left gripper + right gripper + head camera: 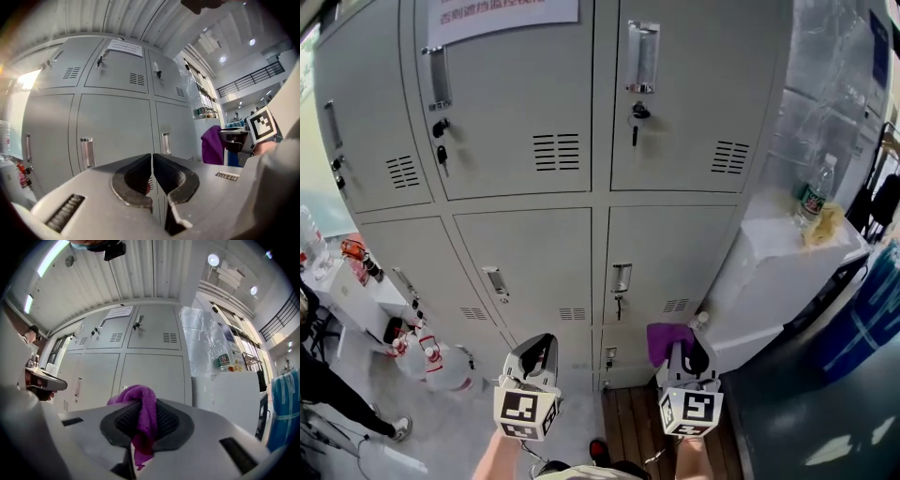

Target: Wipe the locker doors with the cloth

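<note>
The cloth (667,340), purple and bunched, is pinched between the jaws of the right gripper (692,349) and hangs free. It is near the lower locker doors (530,262) but apart from them, so the wiping looks not yet begun. To its left the left gripper (538,354) hovers with jaws pressed together on nothing. The next move, I judge, calls for carrying the cloth forward and pressing it flat on a door, then sweeping across.
</note>
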Action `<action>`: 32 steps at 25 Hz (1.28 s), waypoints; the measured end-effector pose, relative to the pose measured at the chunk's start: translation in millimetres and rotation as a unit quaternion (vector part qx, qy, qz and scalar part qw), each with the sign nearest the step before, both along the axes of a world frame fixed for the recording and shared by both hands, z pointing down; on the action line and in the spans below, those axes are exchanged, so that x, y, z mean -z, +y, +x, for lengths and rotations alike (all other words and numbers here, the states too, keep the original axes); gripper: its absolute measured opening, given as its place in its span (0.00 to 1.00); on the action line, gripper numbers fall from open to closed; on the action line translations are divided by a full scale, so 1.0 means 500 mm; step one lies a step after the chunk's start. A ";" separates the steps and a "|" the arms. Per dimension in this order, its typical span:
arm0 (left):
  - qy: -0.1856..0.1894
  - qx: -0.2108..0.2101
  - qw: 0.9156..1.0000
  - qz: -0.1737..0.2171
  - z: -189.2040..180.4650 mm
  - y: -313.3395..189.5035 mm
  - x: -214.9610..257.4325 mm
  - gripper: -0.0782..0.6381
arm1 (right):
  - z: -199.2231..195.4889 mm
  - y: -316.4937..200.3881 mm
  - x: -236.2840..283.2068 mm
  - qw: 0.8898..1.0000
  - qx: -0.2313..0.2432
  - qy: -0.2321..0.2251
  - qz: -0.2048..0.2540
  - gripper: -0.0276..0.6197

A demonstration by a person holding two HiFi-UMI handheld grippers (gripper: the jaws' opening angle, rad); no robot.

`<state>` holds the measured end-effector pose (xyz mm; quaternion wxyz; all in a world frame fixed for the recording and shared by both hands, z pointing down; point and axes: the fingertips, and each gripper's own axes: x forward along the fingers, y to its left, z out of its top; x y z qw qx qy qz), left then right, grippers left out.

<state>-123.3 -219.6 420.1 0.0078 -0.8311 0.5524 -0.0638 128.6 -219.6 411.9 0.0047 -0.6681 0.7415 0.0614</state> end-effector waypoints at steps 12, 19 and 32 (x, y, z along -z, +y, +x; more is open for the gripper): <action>0.005 0.008 1.000 -0.001 -0.121 0.157 -0.004 0.16 | -0.194 0.167 -0.022 0.998 0.054 -0.002 -0.014 0.14; 0.000 0.015 1.000 -0.006 -0.184 0.241 -0.024 0.16 | -0.277 0.249 -0.051 0.997 0.068 -0.002 -0.024 0.14; 0.001 0.016 1.000 -0.010 -0.216 0.311 -0.033 0.16 | -0.331 0.319 -0.063 0.996 0.079 0.002 -0.030 0.13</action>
